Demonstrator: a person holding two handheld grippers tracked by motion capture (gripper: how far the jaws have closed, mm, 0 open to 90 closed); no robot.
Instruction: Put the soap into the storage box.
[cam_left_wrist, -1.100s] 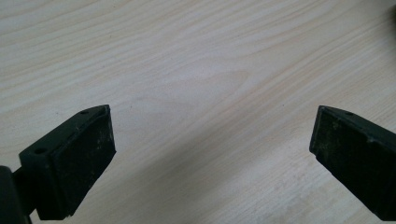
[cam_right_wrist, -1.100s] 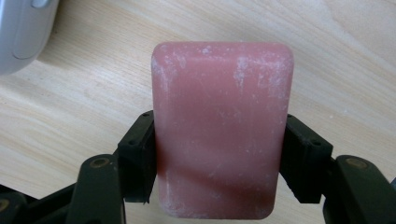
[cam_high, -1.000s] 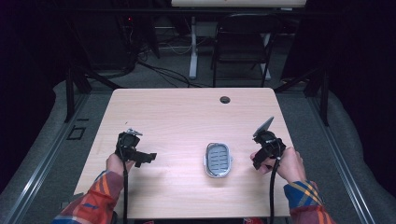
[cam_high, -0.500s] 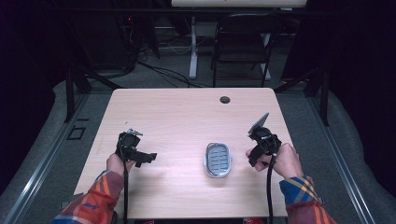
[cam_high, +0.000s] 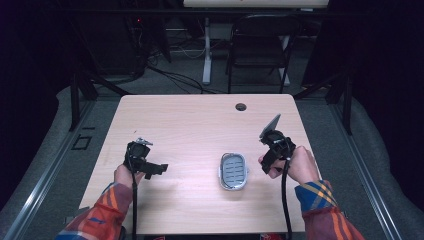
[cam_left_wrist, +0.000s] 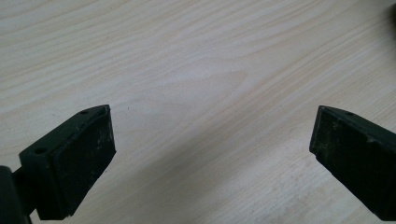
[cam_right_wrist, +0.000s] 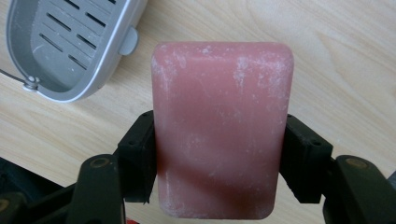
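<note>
Right hand-held gripper (cam_right_wrist: 219, 154) nearer soap dish (cam_right_wrist: 70, 42); clamps pink soap (cam_right_wrist: 222, 126).

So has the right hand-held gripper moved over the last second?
Yes. The right hand-held gripper has edged left, closing the gap to the grey soap dish, which has stayed put on the table.

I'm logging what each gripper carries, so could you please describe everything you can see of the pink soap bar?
The pink soap bar is a flat rectangular block with rounded corners, its matte face dusted with whitish residue. The right gripper is shut on it, one black finger pressing each long side near the lower half, so the bar stands out past the fingers above the wooden table. It is beside the empty grey slotted soap dish, not in it.
</note>
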